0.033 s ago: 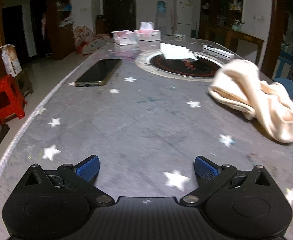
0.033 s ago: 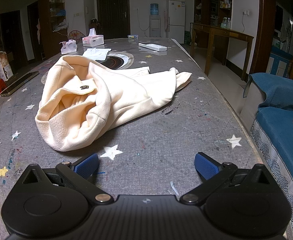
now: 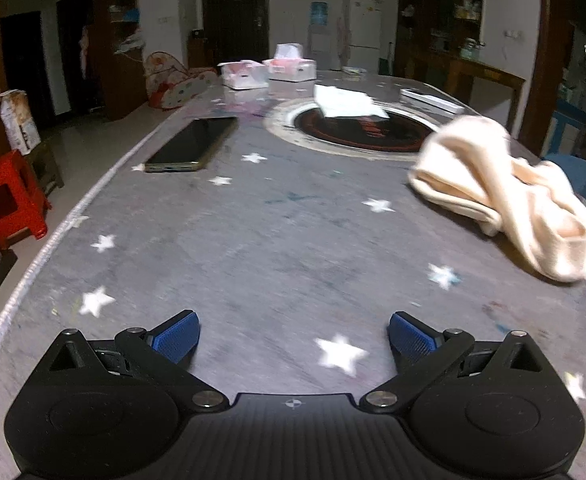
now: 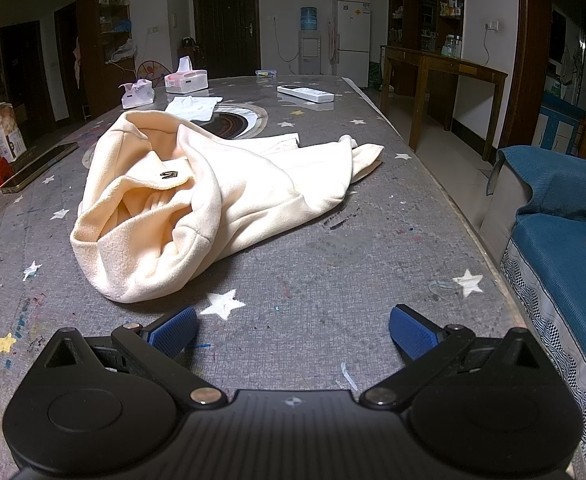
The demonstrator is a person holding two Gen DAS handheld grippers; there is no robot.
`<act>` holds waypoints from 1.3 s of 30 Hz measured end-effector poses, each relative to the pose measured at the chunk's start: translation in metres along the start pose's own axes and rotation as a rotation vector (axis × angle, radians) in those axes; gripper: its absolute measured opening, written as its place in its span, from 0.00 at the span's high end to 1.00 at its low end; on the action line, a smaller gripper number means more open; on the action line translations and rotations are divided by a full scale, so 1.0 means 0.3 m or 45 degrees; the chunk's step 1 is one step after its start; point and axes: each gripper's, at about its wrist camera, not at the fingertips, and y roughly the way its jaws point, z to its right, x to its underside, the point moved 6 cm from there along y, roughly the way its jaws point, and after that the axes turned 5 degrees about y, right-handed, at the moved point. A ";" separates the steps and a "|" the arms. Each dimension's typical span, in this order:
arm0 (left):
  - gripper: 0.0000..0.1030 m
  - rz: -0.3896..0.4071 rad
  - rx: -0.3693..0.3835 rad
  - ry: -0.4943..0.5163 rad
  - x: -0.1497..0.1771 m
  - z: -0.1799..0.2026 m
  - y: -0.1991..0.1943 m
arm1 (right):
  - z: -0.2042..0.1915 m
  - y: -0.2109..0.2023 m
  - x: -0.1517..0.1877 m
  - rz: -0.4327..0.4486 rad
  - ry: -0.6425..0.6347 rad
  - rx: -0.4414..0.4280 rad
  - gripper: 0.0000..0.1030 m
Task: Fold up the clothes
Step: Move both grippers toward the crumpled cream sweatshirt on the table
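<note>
The cream coat (image 4: 197,204) lies crumpled in the frame's centre-left on the star-patterned table (image 4: 333,248) — collar rumpled, sleeve trailing right; both the left claw (image 3: 294,338) and the right claw (image 4: 293,330) gape wide, empty.

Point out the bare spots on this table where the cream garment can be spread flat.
Bare cloth lies between the phone and the cream garment, down to the left gripper. A second patch runs from the garment to the sofa-side table edge. The far end is crowded: tissue boxes, paper, remote.
</note>
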 end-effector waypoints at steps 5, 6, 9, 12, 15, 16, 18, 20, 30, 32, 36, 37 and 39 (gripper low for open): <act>0.00 -0.028 0.047 -0.006 -0.005 -0.005 0.006 | -0.003 -0.003 -0.006 -0.013 -0.015 -0.004 0.00; 0.00 -0.041 0.049 0.009 -0.008 0.030 0.018 | -0.003 -0.004 -0.007 -0.015 -0.018 -0.005 0.00; 0.00 -0.008 0.058 0.033 -0.002 0.144 -0.032 | -0.007 -0.023 0.007 -0.022 -0.010 -0.014 0.00; 0.00 0.016 0.111 0.036 0.012 0.194 -0.089 | 0.011 -0.067 0.034 -0.009 0.010 -0.027 0.00; 0.00 0.020 0.151 0.015 0.014 0.223 -0.128 | 0.017 -0.111 0.053 -0.005 0.026 -0.034 0.00; 0.00 0.015 0.158 0.005 0.015 0.229 -0.128 | 0.020 -0.129 0.059 0.001 0.035 -0.032 0.00; 0.00 0.023 0.155 0.012 0.014 0.253 -0.136 | 0.023 -0.151 0.065 0.010 0.050 -0.021 0.00; 0.00 0.027 0.152 0.019 0.018 0.276 -0.155 | 0.023 -0.171 0.066 0.029 0.057 -0.007 0.00; 0.00 0.025 0.194 0.047 0.031 0.332 -0.207 | -0.007 -0.246 0.074 0.086 0.033 -0.027 0.00; 0.00 0.031 0.196 0.050 0.029 0.336 -0.218 | -0.011 -0.257 0.080 0.088 0.030 -0.029 0.00; 0.00 0.035 0.198 0.053 0.030 0.344 -0.234 | -0.021 -0.280 0.086 0.095 0.024 -0.031 0.00; 0.00 0.033 0.197 0.054 0.031 0.346 -0.237 | -0.024 -0.285 0.086 0.099 0.023 -0.035 0.00; 0.00 0.029 0.197 0.054 0.034 0.350 -0.242 | -0.029 -0.297 0.085 0.107 0.021 -0.041 0.00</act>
